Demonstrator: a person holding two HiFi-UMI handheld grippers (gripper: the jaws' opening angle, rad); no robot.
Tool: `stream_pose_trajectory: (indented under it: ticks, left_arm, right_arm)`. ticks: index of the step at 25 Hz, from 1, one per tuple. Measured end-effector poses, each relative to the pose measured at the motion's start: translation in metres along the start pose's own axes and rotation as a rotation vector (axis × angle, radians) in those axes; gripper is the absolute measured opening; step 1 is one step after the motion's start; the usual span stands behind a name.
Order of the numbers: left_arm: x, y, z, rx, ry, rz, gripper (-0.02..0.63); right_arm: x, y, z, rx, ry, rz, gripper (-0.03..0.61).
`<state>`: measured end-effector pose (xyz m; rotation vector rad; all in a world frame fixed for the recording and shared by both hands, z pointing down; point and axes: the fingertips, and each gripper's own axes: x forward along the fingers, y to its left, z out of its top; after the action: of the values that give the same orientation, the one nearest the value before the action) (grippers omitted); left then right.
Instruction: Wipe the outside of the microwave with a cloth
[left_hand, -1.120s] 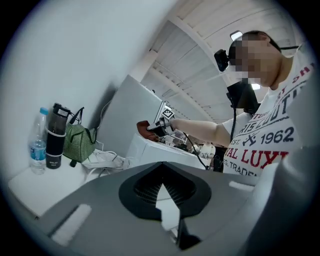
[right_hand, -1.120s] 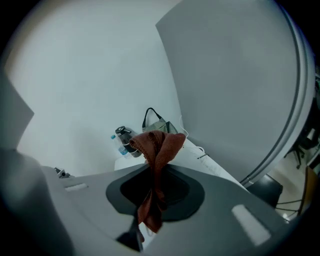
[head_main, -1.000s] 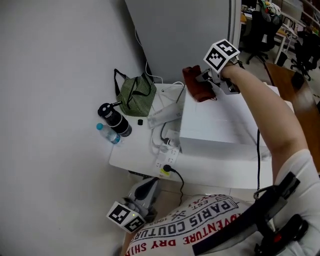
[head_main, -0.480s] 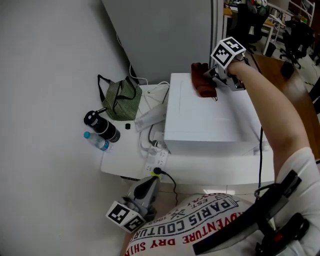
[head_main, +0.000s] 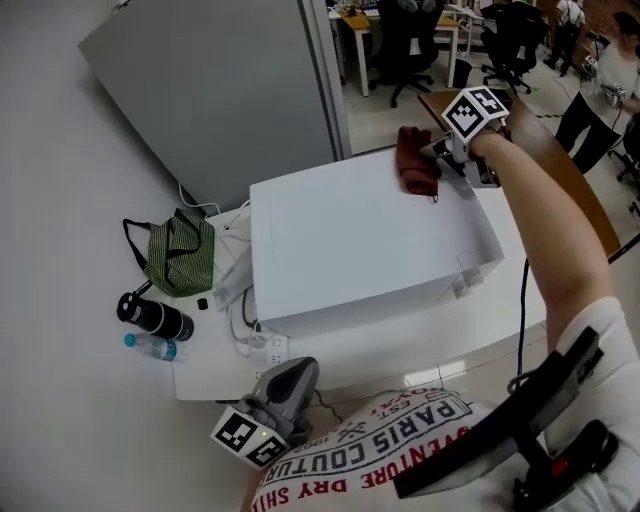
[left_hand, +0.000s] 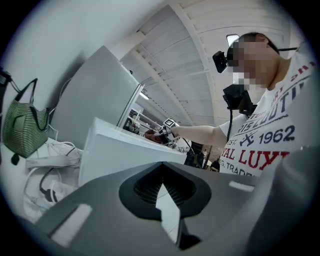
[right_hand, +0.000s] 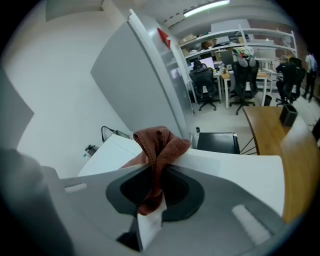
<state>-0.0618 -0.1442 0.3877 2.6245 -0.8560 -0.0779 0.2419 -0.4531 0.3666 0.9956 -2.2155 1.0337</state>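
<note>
The reddish-brown cloth (head_main: 416, 162) sits right up at the far edge of the microwave (head_main: 360, 240), on the white top panel near its back right corner. The right gripper (head_main: 447, 160) has it pinched: in the right gripper view the jaws are closed tight on a bunched fold of cloth (right_hand: 157, 149), which bulges above the right gripper (right_hand: 151, 197) and trails down between the pads. The rest of the cloth lies against the microwave's top. From the head view it is hard to say whether any of it hangs over the back edge.

The person's right arm stretches out across the microwave, the marker cube riding just above the cloth. Down low, the left gripper (head_main: 281, 396) is held close to the person's shirt, below the front edge of the tabletop (head_main: 480, 340). Its own view shows the left gripper (left_hand: 164, 186) with jaws together and nothing between them, looking up at the microwave's side (left_hand: 112, 152).

Left of the microwave on the tabletop there's a tangle of white cables and a power strip (head_main: 268, 350). Beyond that is a green striped bag (head_main: 181, 256), with a black flask (head_main: 154, 318) and a water bottle (head_main: 151, 346) lying beside it. A grey partition (head_main: 230, 90) stands behind, with office chairs (head_main: 410, 40) past it.
</note>
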Motion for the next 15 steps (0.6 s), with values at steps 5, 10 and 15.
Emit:
stream_pose_trajectory:
  ticks: [5,10,15]
  left_arm:
    - [0.027,-0.014,-0.003,0.001,0.029,-0.088,0.006]
    - [0.033,-0.02,-0.003,0.0,0.043,-0.131,0.006]
    - [0.021,-0.021,0.004,0.011,0.043,-0.148,0.006]
  right_arm:
    - [-0.036,-0.027,-0.021,0.058,-0.056,-0.043,0.045]
    - [-0.048,-0.026,-0.024,0.022,-0.133,-0.08,0.044]
    - [-0.076,0.04,-0.028,-0.109,-0.351,0.002,0.044]
